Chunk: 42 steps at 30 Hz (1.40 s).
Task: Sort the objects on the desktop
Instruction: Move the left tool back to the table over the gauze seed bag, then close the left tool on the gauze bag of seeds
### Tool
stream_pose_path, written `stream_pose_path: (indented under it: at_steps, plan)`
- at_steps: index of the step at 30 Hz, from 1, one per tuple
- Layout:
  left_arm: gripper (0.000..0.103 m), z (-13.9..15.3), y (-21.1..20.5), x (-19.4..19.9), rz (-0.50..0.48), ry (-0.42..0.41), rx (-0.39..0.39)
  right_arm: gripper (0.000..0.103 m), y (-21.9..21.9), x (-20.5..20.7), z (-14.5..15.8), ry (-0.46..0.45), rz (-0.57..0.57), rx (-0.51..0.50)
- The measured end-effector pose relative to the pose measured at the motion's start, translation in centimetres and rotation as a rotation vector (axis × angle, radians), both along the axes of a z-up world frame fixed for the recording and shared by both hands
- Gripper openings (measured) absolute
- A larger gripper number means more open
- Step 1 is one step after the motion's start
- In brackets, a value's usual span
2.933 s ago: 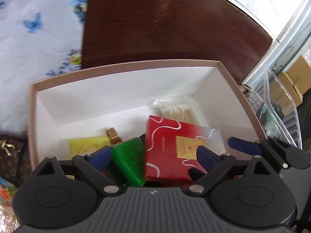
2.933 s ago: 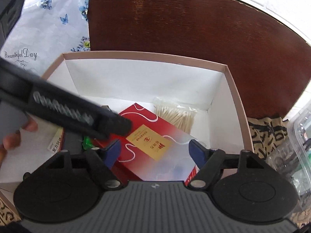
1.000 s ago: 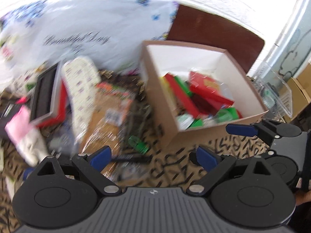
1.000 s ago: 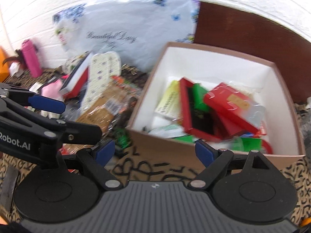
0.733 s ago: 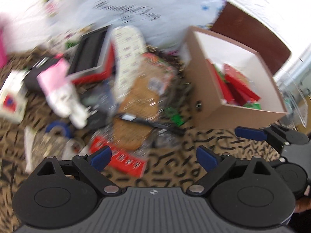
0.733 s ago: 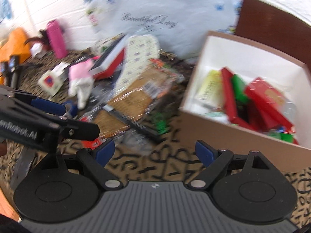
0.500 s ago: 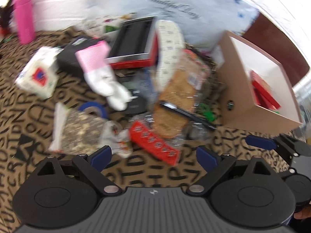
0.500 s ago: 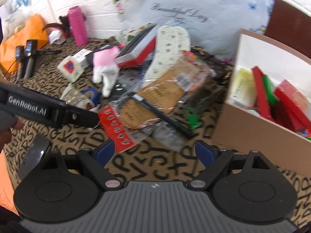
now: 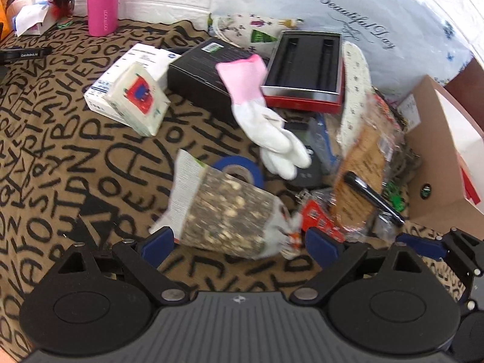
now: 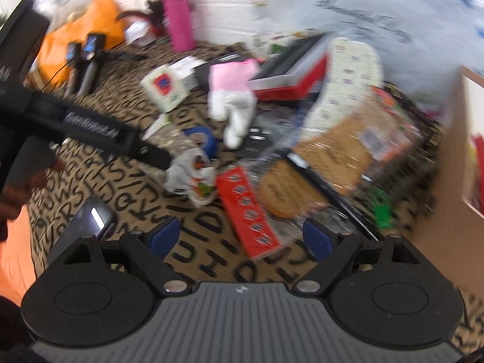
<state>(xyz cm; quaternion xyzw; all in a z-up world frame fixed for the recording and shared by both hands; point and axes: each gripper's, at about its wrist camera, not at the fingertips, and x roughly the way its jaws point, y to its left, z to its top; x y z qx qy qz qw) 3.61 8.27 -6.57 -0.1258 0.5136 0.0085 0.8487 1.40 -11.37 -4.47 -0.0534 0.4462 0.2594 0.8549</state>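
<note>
My left gripper [image 9: 239, 242] is open and hovers low over a clear bag of speckled grain [image 9: 227, 211] that lies just ahead of its fingertips. A blue tape roll [image 9: 239, 166] and a pink-and-white glove [image 9: 254, 103] lie beyond the bag. My right gripper [image 10: 242, 237] is open too, with a flat red packet [image 10: 248, 211] on the cloth between and ahead of its fingers. The brown cardboard box [image 9: 438, 163] holding red items stands at the right edge. The right wrist view is blurred.
A lettered brown cloth [image 9: 75, 157] covers the table. On it lie a black pen [image 9: 372, 196], wrapped biscuits [image 10: 357, 139], a black box [image 9: 205, 75], a red tray [image 9: 302, 69], a tissue pack [image 9: 136, 99] and a phone [image 10: 84, 227]. A pink bottle [image 9: 103, 0] stands at the back.
Both grippers have pulled back out of the cardboard box and swung left over the cluttered cloth. Both stay open and hold nothing.
</note>
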Motion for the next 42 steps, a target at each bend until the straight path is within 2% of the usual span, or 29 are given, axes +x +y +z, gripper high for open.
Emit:
stream_pose_path:
  at_steps: [10,15,23,28,37,42]
  plan:
    - [0.096,-1.9,2.7,2.4,-0.021,0.036,-0.026,0.080,5.8,2.1,-1.1,0.019,0.181,-0.025]
    - [0.096,-2.9,3.2,2.9,-0.028,0.052,-0.067,0.076,7.9,3.6,-1.5,0.016,0.221,-0.026]
    - [0.096,-4.3,4.1,3.1,-0.023,0.069,-0.175,0.073,10.0,4.6,-3.3,0.046,0.253,-0.054]
    - [0.090,-4.7,3.9,3.1,-0.026,0.072,-0.213,0.060,10.0,5.1,-4.1,0.062,0.228,-0.081]
    - [0.076,-4.1,2.9,2.5,-0.035,0.074,-0.184,0.041,9.5,5.1,-4.3,0.073,0.230,-0.099]
    - [0.067,-3.5,3.0,1.4,-0.014,0.078,-0.180,0.022,8.9,4.5,-3.2,0.069,0.244,-0.074]
